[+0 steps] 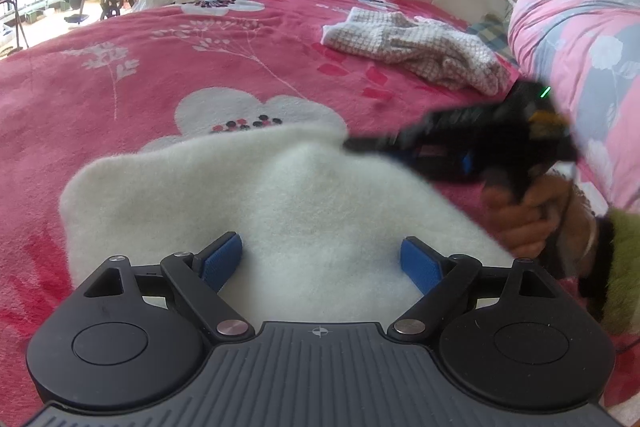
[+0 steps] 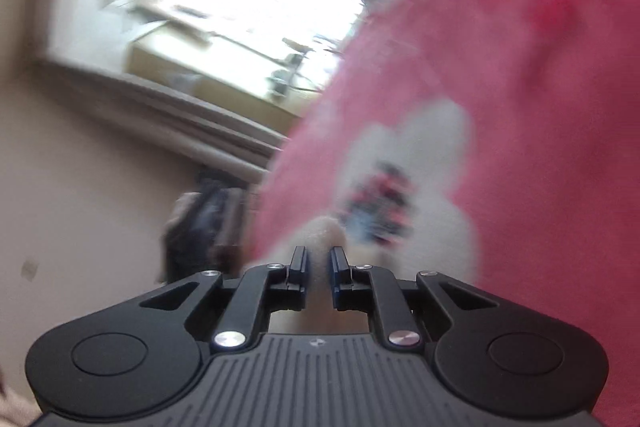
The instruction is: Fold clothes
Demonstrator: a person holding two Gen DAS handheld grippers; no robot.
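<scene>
White fleece (image 1: 256,195) is pinched only at its far corner by your right gripper (image 2: 318,263), your left gripper (image 1: 322,259) gapes idle, so a tug could slip it free.

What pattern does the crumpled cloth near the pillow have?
The crumpled cloth has a small brown-and-white check pattern; the left wrist view shows it best.

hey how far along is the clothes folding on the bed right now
Early. Done: nothing looks finished; the white fleece garment lies loosely bunched on the pink blanket. In hand: the right gripper is shut on a corner of it, while the left gripper hangs open above it. Left: the fold itself, plus the checked garment still crumpled near the pillow.
</scene>
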